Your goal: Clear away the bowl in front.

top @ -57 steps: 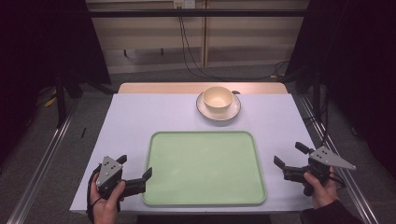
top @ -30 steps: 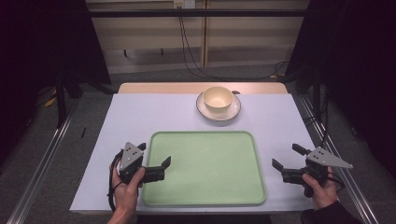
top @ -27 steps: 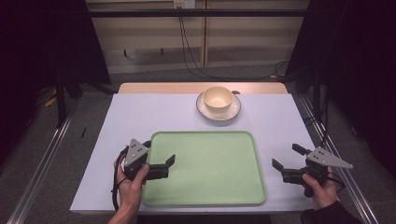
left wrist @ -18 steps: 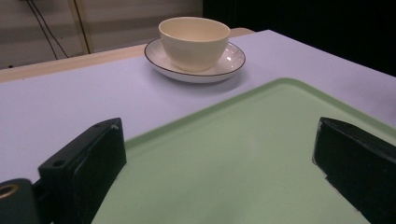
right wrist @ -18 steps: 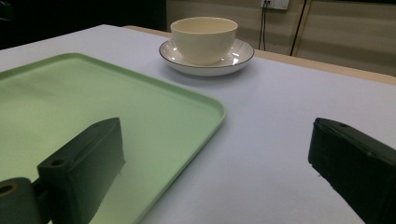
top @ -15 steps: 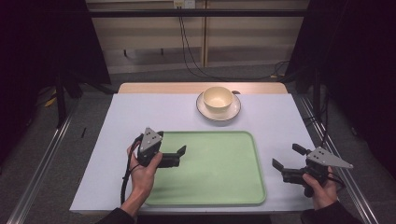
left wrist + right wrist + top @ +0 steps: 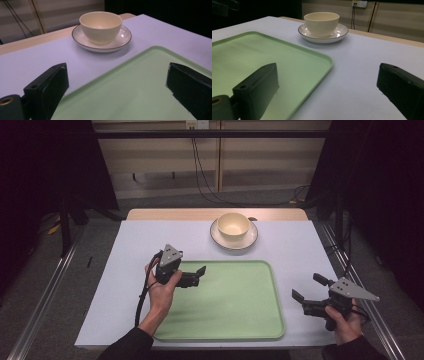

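Two grippers over a white-covered table (image 7: 125, 285). Green tray (image 7: 235, 310) lies at the near middle, bare. Beyond its far edge, well apart from both grippers, a cream bowl (image 7: 233, 225) sits in a dark-rimmed saucer (image 7: 250, 239); nothing stands between the bowl and either gripper but open tray and table. Cables hang down the wall behind the table.

Left gripper (image 7: 199, 276): held above the tray's far left corner, jaws spread wide, nothing between them; in the left gripper view they frame the tray corner with the bowl straight ahead. Forearm reaches in over the tray's left edge, wrist raised. Right gripper (image 7: 310, 293): low off the tray's right edge, jaws equally wide and empty, pointing left across the table.

Since half a second ago the left gripper has moved forward and slightly right, toward the bowl; the right gripper stays put.
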Motion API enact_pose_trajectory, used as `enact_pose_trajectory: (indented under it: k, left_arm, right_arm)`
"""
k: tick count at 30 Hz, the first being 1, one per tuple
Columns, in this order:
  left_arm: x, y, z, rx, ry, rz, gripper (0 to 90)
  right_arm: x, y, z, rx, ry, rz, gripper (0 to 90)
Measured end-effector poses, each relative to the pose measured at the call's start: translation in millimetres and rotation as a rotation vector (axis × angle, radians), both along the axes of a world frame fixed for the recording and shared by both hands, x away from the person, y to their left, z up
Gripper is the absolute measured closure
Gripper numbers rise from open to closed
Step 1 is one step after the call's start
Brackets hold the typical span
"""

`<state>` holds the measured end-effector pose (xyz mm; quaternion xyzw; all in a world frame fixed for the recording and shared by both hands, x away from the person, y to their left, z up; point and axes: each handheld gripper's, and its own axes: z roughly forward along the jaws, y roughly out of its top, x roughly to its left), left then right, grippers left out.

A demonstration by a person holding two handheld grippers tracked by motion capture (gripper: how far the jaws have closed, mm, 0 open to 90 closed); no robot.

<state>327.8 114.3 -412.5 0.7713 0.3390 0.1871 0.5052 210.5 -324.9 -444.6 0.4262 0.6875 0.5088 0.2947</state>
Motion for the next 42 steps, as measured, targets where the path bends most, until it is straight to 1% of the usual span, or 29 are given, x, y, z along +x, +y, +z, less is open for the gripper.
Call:
enact_pose_trajectory:
  k: [1, 2, 4, 5, 7, 8, 10, 11, 12, 14, 15, 16, 18, 22, 24, 26, 28, 30, 31, 32, 33, 34, 35, 37, 38, 39, 40, 41, 42]
  left_arm:
    - [3.4, -3.9, 2.0, -0.010, 0.014, -0.005, 4.4]
    - [6.4, -5.5, 2.6, -0.015, 0.011, -0.019, 4.5]
    - [12.3, -8.2, 4.4, -0.012, 0.021, -0.019, 4.6]
    - [15.1, -9.3, 5.2, -0.009, 0.015, -0.010, 4.8]
    - [22.1, -11.1, 6.8, 0.009, 0.009, -0.021, 4.9]
    - [25.1, -12.5, 7.4, 0.000, 0.016, -0.026, 4.8]
    - [30.5, -16.0, 9.3, 0.008, 0.018, -0.062, 4.6]
    - [30.5, -16.0, 9.3, 0.008, 0.018, -0.062, 4.6]
    - [35.8, -18.6, 10.0, 0.010, -0.002, -0.059, 4.6]
    - [39.1, -18.7, 10.3, 0.016, -0.009, -0.054, 4.7]
    - [46.6, -19.5, 9.9, 0.013, -0.002, -0.046, 4.8]
    - [50.2, -20.3, 9.6, 0.017, -0.003, -0.046, 5.3]
    - [55.7, -22.5, 9.8, 0.021, -0.005, -0.025, 5.6]
    - [67.7, -27.7, 8.3, 0.011, 0.020, -0.065, 5.9]
    - [73.3, -31.3, 7.2, 0.023, 0.024, -0.062, 6.0]
    - [79.4, -34.8, 5.9, 0.018, 0.027, -0.060, 6.2]
    - [85.1, -38.5, 5.2, 0.028, 0.022, -0.054, 6.3]
    - [90.6, -42.3, 5.3, 0.045, 0.042, -0.058, 6.8]
    - [93.2, -44.1, 5.2, 0.041, 0.049, -0.066, 6.7]
    - [95.4, -45.1, 5.6, 0.049, 0.054, -0.066, 6.7]
    - [97.8, -46.5, 5.7, 0.044, 0.056, -0.074, 6.6]
    - [97.8, -46.5, 5.7, 0.044, 0.056, -0.074, 6.4]
    - [103.1, -50.3, 6.5, 0.039, 0.059, -0.075, 6.6]
    - [105.9, -52.0, 7.2, 0.047, 0.053, -0.069, 6.6]
    - [112.4, -55.9, 8.0, 0.059, 0.047, -0.063, 7.2]
    - [115.3, -57.9, 8.0, 0.047, 0.048, -0.053, 7.4]
    - [115.3, -57.9, 8.0, 0.047, 0.048, -0.053, 7.4]
    - [120.3, -60.9, 9.3, 0.062, 0.047, -0.056, 7.4]
    - [122.9, -62.7, 9.2, 0.058, 0.047, -0.058, 7.4]
  right_arm:
    - [0.0, 0.1, 0.0, -0.001, 0.000, 0.000, 3.3]
    - [-0.1, 0.1, 0.0, -0.001, 0.000, 0.000, 3.3]
    - [-0.2, -0.3, 0.1, 0.001, -0.004, 0.004, 3.3]
    - [-0.3, -0.3, 0.2, 0.001, -0.005, 0.003, 3.3]
    - [-0.3, -0.2, 0.2, 0.002, -0.006, 0.005, 3.3]
    - [-0.3, -0.2, 0.1, 0.003, -0.005, 0.006, 3.3]
    - [-0.3, -0.2, 0.1, 0.002, -0.005, 0.008, 3.3]
    - [-0.3, -0.2, 0.1, 0.003, -0.005, 0.008, 3.3]
    - [-0.3, -0.3, 0.1, 0.003, -0.005, 0.008, 3.3]
    - [-0.3, -0.1, 0.1, 0.004, -0.004, 0.006, 3.3]
    - [-0.5, -0.3, 0.3, 0.000, -0.006, 0.011, 3.3]
    - [-0.3, -0.8, 0.4, 0.001, -0.010, 0.013, 3.3]
    - [-0.6, -0.7, 0.4, 0.002, -0.009, 0.010, 3.3]
    - [-0.3, -1.1, 0.4, 0.000, -0.011, 0.013, 3.3]
    - [-0.5, -0.8, 0.3, 0.003, -0.005, 0.016, 3.3]
    - [-0.3, -1.1, 0.2, 0.001, -0.011, 0.012, 3.3]
    - [-1.0, -1.4, 0.6, 0.003, -0.010, 0.012, 3.3]
    - [-1.2, -0.6, 0.1, 0.001, -0.004, 0.022, 3.3]
    - [-1.1, 0.0, -0.1, 0.000, -0.007, 0.015, 3.3]
    - [-1.4, -0.4, 0.2, 0.003, -0.006, 0.022, 3.3]
    - [-0.9, -0.8, 0.0, 0.003, -0.015, 0.020, 3.3]
    - [-0.9, -0.8, 0.0, 0.003, -0.015, 0.020, 3.3]
    - [-1.3, -1.4, 0.3, 0.003, -0.016, 0.019, 3.3]
    - [-1.4, -1.2, 0.4, 0.003, -0.017, 0.020, 3.3]
    - [-1.5, -1.1, 0.5, 0.003, -0.017, 0.021, 3.3]
    - [-1.8, -1.2, 0.7, 0.005, -0.019, 0.022, 3.3]
    - [-1.8, -1.2, 0.7, 0.005, -0.019, 0.022, 3.3]
    - [-2.4, -1.5, 1.1, 0.011, -0.020, 0.024, 3.3]
    - [-2.3, -1.6, 1.1, 0.013, -0.026, 0.027, 3.1]
